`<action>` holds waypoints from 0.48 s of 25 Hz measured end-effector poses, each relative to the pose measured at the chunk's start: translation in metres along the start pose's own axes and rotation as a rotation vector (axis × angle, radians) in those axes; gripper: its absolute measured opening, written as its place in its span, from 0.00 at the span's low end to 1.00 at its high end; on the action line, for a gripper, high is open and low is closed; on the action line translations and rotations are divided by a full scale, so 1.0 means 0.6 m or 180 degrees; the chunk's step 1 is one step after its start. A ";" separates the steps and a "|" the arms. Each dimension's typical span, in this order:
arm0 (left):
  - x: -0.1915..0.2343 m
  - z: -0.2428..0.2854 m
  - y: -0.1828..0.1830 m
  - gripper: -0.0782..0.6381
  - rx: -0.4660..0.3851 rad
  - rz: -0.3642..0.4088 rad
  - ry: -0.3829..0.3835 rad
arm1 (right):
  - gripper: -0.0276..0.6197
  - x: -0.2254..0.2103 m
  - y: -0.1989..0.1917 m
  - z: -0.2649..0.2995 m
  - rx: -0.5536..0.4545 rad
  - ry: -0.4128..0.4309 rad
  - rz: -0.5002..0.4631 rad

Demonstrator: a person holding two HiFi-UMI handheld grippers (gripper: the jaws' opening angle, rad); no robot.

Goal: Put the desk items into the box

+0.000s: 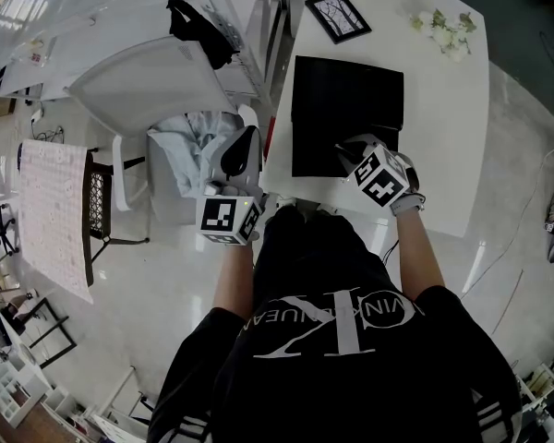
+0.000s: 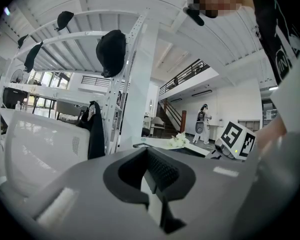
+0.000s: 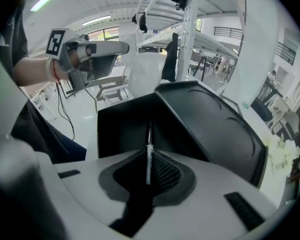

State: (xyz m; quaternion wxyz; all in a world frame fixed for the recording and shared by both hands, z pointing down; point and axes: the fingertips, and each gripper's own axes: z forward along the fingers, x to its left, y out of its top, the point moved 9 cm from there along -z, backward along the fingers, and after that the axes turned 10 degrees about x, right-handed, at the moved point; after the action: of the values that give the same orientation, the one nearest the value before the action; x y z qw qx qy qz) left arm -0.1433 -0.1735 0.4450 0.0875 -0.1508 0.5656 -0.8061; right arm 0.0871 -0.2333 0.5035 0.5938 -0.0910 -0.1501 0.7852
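A black box (image 1: 346,109) lies on the white desk (image 1: 443,127), its black lid (image 3: 210,124) tilted up over the open inside. My right gripper (image 1: 348,148) hangs over the box's near right corner. In the right gripper view that gripper (image 3: 149,160) is shut on a thin pen-like stick (image 3: 148,151), which points down into the box. My left gripper (image 1: 246,146) is off the desk's left edge, raised, its jaws together with nothing between them (image 2: 152,173). A black picture frame (image 1: 337,15) and white flowers (image 1: 443,30) lie at the desk's far end.
A white chair (image 1: 143,86) with pale clothes (image 1: 194,150) stands left of the desk. A white metal rack (image 2: 132,79) with black caps rises behind it. A patterned cloth (image 1: 51,210) hangs at far left. A cable (image 1: 526,192) runs over the floor at right.
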 end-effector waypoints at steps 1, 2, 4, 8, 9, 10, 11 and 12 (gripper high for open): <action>0.000 0.000 0.000 0.10 0.0000 0.0001 -0.0003 | 0.12 0.000 0.000 0.000 -0.0001 -0.0002 0.0009; 0.000 0.001 0.000 0.10 0.0000 0.0000 -0.0007 | 0.12 0.000 -0.001 0.000 -0.0002 -0.0002 0.0018; 0.000 0.003 0.001 0.10 0.0001 0.0000 -0.0019 | 0.12 -0.001 -0.001 -0.001 -0.0015 -0.0004 0.0043; -0.002 0.009 0.004 0.10 0.0006 0.0011 -0.0057 | 0.12 -0.002 -0.003 -0.005 -0.0047 -0.0015 0.0074; -0.002 0.011 0.004 0.10 0.0005 0.0013 -0.0068 | 0.12 -0.002 -0.003 -0.007 -0.0059 -0.0016 0.0082; -0.003 0.012 0.005 0.10 0.0004 0.0014 -0.0081 | 0.12 -0.002 -0.002 -0.010 -0.0082 -0.0010 0.0100; -0.003 0.013 0.006 0.10 0.0004 0.0016 -0.0093 | 0.12 -0.003 -0.002 -0.013 -0.0115 0.0004 0.0131; -0.004 0.015 0.007 0.10 0.0004 0.0020 -0.0104 | 0.12 -0.003 -0.002 -0.016 -0.0156 0.0023 0.0174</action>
State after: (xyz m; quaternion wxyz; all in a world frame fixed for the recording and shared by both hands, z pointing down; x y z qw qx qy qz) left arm -0.1381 -0.1819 0.4436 0.0994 -0.1621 0.5640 -0.8036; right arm 0.0915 -0.2336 0.4949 0.5702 -0.1125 -0.1647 0.7969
